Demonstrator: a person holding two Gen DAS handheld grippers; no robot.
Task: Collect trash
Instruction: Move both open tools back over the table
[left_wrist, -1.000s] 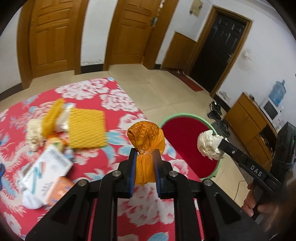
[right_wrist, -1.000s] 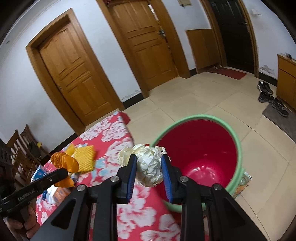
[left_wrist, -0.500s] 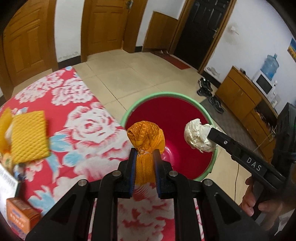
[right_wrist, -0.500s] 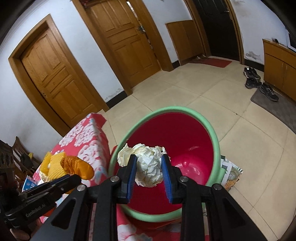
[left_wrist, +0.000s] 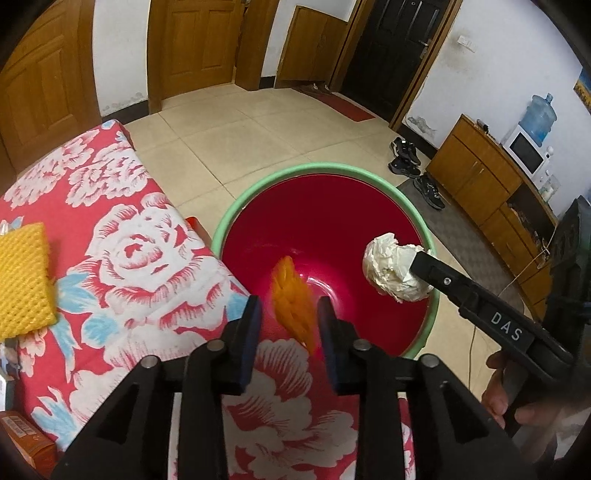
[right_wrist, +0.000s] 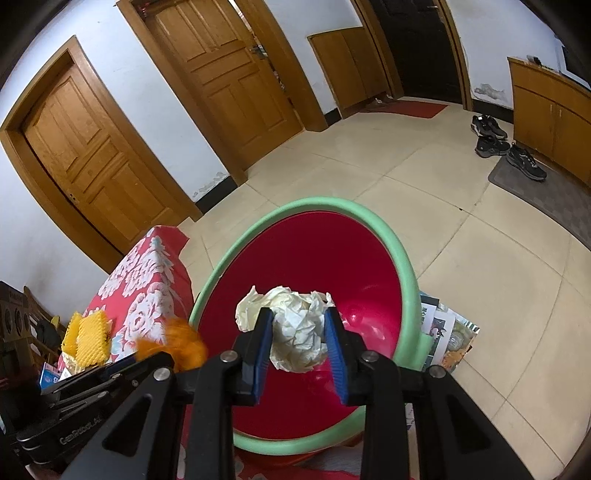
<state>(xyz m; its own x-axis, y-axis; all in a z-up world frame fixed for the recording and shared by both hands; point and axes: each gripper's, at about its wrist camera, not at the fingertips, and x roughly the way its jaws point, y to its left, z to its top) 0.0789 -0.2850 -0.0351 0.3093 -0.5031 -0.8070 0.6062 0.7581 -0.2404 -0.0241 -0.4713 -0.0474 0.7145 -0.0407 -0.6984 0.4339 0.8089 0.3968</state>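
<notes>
Left gripper (left_wrist: 289, 309), jaws opening: blurred orange bag (left_wrist: 293, 302) is slipping free between pads w/o being pressed, above red bin (left_wrist: 325, 170) beside floral table (left_wrist: 122, 258). Right gripper (right_wrist: 298, 339) is still clasping crumpled paper wad (right_wrist: 295, 336) over bin.

"DAS" on right gripper (left_wrist: 397, 275) arm; "GenRobot.AI" on left gripper (right_wrist: 122, 367) arm

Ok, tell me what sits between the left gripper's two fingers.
The orange wrapper, blurred and loose in the gap as the left gripper opens, clear of both fingers. Behind it is the red bin. Left wrist view shows it.
</notes>
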